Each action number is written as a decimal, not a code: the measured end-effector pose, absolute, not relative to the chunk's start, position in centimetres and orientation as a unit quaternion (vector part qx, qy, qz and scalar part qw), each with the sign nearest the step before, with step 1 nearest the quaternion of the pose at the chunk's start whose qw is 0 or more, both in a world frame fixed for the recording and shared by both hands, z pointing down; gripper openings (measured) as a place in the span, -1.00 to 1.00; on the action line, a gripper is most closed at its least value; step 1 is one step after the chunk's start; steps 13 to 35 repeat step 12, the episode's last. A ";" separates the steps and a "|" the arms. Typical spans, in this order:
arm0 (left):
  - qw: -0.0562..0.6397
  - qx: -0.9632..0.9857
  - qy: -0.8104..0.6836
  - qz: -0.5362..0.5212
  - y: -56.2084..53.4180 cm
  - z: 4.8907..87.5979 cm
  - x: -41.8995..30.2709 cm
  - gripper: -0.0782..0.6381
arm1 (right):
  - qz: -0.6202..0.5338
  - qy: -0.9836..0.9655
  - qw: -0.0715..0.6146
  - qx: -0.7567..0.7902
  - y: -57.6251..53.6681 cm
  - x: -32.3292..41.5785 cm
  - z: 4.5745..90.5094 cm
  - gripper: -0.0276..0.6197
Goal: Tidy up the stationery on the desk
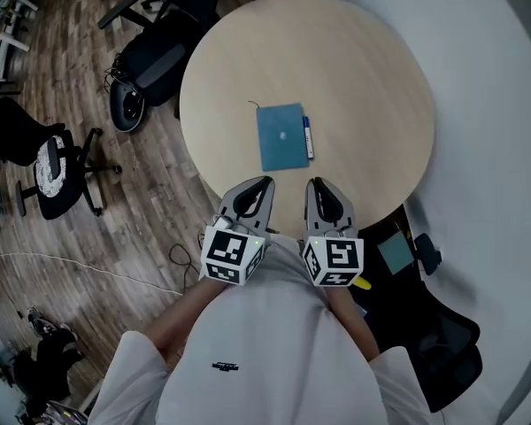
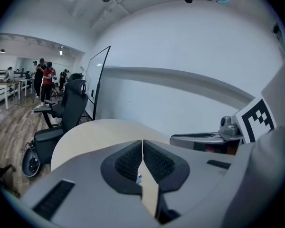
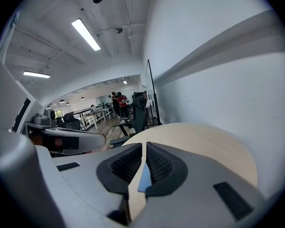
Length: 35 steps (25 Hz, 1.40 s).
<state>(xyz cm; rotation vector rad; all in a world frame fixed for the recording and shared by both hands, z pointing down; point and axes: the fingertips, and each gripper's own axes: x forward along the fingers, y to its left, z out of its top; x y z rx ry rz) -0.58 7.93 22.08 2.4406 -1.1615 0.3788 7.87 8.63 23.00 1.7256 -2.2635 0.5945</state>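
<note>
Hovering at lower center, left gripper (image 1: 262, 184) and right gripper (image 1: 316, 185) both have jaws closed, empty, over the near table (image 1: 363, 78) edge. Teal notebook (image 1: 281, 137) lies mid-frame, blue pen (image 1: 307, 138) just beside its right edge.

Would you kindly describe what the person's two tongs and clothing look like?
The left tongs and right tongs are light grey tapered shells with black ribbed pads. Each carries a white cube with black square markers. The person wears a white shirt.
</note>
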 end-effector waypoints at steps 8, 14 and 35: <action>0.201 0.875 -0.418 0.140 8.5 22.3 -1.1 -0.71 | 0.189 -0.775 0.124 0.590 9.4 7.0 22.6 -0.75; 0.203 0.877 -0.414 0.134 8.7 22.2 -1.0 -0.71 | 0.188 -0.770 0.127 0.596 9.6 7.3 22.7 -0.75; 0.203 0.877 -0.414 0.134 8.7 22.2 -1.0 -0.71 | 0.188 -0.770 0.127 0.596 9.6 7.3 22.7 -0.75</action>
